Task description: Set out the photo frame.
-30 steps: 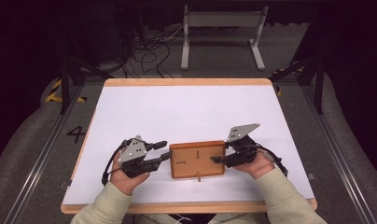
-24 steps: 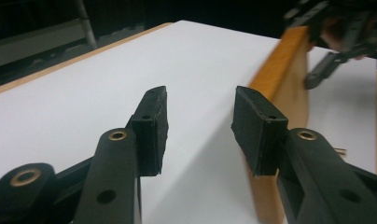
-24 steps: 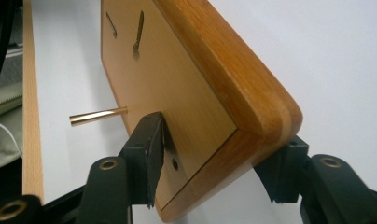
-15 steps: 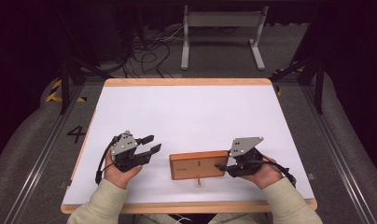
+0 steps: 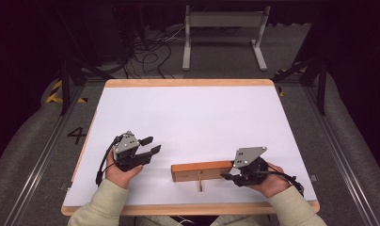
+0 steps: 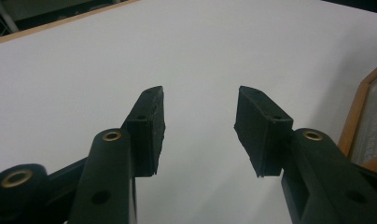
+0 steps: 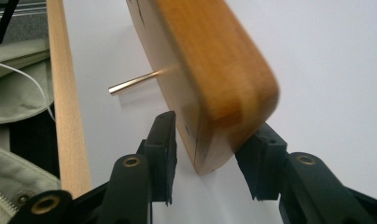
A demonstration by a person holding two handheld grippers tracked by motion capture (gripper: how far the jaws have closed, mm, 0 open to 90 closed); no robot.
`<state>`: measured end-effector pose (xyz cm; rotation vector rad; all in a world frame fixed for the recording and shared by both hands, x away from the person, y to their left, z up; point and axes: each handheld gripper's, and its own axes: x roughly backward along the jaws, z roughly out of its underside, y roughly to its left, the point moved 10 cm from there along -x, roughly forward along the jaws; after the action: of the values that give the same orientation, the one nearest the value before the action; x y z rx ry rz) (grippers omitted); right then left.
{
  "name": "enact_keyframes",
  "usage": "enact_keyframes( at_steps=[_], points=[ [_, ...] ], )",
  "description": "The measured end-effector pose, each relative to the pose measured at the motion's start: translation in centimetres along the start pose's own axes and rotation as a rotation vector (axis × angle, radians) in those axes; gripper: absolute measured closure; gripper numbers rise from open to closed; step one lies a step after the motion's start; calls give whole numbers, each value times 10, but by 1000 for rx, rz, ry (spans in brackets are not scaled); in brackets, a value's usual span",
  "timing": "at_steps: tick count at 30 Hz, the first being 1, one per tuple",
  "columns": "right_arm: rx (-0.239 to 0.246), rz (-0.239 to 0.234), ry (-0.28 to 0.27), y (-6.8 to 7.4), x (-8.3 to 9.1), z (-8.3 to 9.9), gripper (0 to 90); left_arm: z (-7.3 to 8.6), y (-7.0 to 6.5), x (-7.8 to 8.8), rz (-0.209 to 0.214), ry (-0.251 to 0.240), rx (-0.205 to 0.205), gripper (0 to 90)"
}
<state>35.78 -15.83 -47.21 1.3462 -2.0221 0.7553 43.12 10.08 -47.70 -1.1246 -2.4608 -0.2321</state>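
Wooden frame [image 5: 202, 170] on edge near front edge of table [image 5: 188, 113], right of middle. Right gripper [image 5: 230, 177] at its right end, jaws closing around it, small gap visible. Left gripper [image 5: 151, 145] apart near front-left, jaws opening, empty.

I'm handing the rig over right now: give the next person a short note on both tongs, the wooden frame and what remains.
Left tongs: open, nothing between the jaws, which have just been opening, apart from the frame on its left.
Right tongs: jaws either side of the frame's right end and just been closing; whether the pads press yet I cannot tell.
Wooden frame: stands on edge near the table's front edge, its thin metal prop sticking out toward the person.
Done: frame tipped upright from lying flat.
Left: probably settle it on its prop, then release the right tongs.
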Motion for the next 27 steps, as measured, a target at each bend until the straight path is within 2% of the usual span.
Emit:
enact_keyframes(
  at_steps=[5, 7, 10, 14, 16, 18, 20, 22, 26, 27],
  points=[
    [20, -35, 17, 10, 1, 4, 569, 1, 0, -2, 3, 6, 1, 523],
    [36, -28, 27, 13, 0, 7, 556, 1, 0, -3, 4, 6, 10, 523],
    [23, -20, 23, 14, 2, 7, 557, 1, 0, -4, 9, 10, 5, 523],
    [-3, -14, 21, 13, 4, 10, 489, 2, 0, -5, 10, 11, 9, 519],
    [-40, -8, 39, 11, 2, 17, 460, 2, 1, -6, 11, 10, 13, 519],
    [-49, -7, 53, 11, 2, 19, 463, 2, 1, -6, 13, 11, 20, 519],
    [-80, -1, 96, 8, 0, 29, 516, 2, 1, -8, 15, 15, 25, 519],
    [-109, -21, 128, 9, -1, 35, 642, 3, 1, -8, 16, 19, 20, 520],
    [-90, -90, 174, 20, -4, 40, 881, 3, 1, -9, 18, 18, 27, 520],
    [-87, -100, 174, 21, -5, 40, 899, 3, 0, -9, 18, 18, 28, 521]
  ],
)
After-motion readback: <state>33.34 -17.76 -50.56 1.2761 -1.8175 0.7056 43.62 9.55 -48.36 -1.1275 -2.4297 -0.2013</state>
